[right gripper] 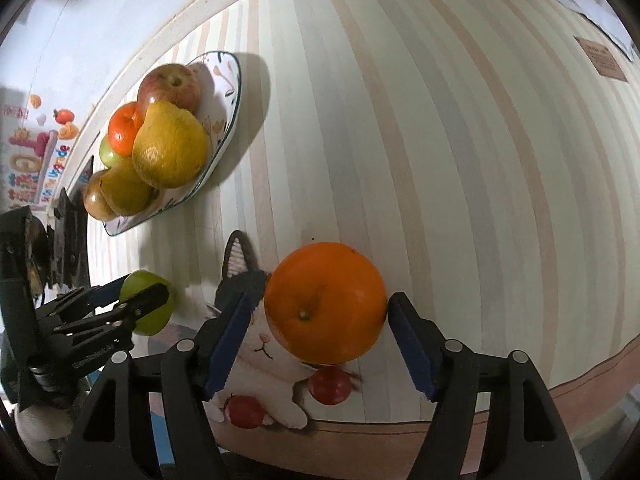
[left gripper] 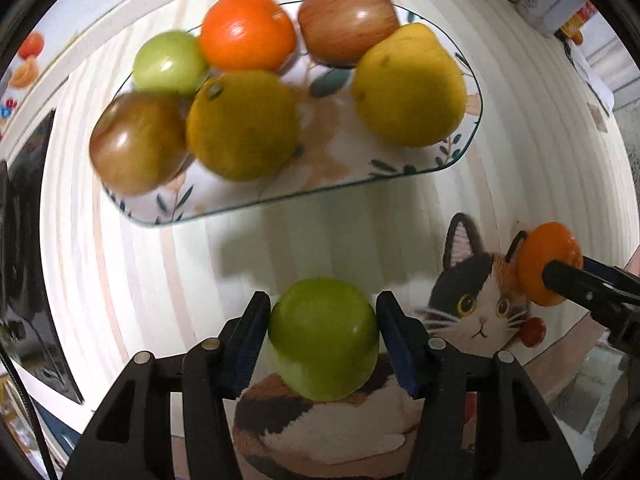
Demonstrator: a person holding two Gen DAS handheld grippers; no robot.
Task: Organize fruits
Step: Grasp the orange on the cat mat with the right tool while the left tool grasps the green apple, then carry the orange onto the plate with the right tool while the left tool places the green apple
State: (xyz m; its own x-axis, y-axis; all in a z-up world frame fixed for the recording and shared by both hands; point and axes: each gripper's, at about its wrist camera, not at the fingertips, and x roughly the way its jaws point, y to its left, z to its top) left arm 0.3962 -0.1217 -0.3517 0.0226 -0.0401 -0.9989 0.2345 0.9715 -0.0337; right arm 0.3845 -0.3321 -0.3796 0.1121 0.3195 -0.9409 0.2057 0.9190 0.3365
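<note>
Left gripper [left gripper: 323, 334] — jaws clamped on a green fruit [left gripper: 323, 340], carried above the striped surface [left gripper: 320, 236].
Right gripper [right gripper: 316, 320] — jaws gripping an orange [right gripper: 326, 303].
Plate [left gripper: 408, 168] — six fruits piled; likely destination, space left at centre.

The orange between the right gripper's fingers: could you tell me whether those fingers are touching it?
Touching. In the right wrist view both fingers of the right gripper press against the orange, with no gap visible.
</note>
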